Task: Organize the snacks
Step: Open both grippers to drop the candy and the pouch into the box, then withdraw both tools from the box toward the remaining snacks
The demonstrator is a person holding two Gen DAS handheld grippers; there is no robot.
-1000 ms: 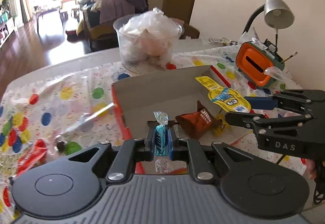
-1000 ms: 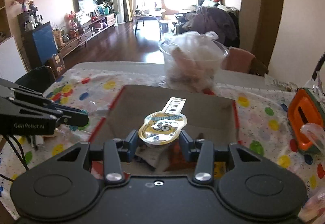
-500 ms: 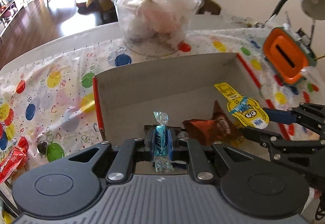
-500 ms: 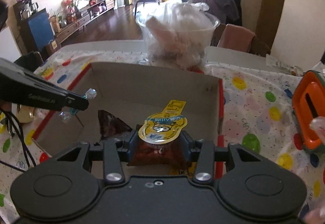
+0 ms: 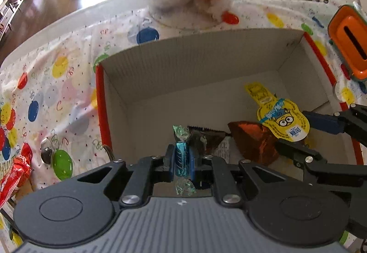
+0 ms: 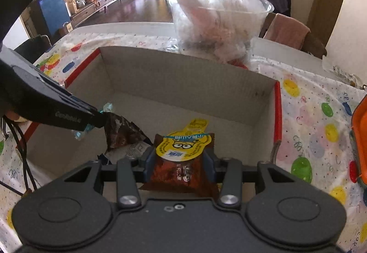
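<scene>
Left tongs: closed on a teal wrapped candy, held upright between the blue pads, its twisted ends sticking out above and below; the tips hang over the near left part of the box.
Right tongs: gripping a small cup with a yellow cartoon lid, the lid's tab pointing toward the far wall of the box; the tips sit low inside the box, over its near right part.
Cardboard box: open-topped, red along the rims, standing on the counter, which is covered with a spotted cloth.
Brown snack packets: one shiny packet lies on the box floor directly under the held cup; a darker one lies to its left, beside the left tongs' tips.
Clear plastic tub: behind the box's far wall, stuffed with crumpled plastic bags.
Orange holder: on the counter to the right of the box.
Red packet: on the counter left of the box, well apart from it.
</scene>
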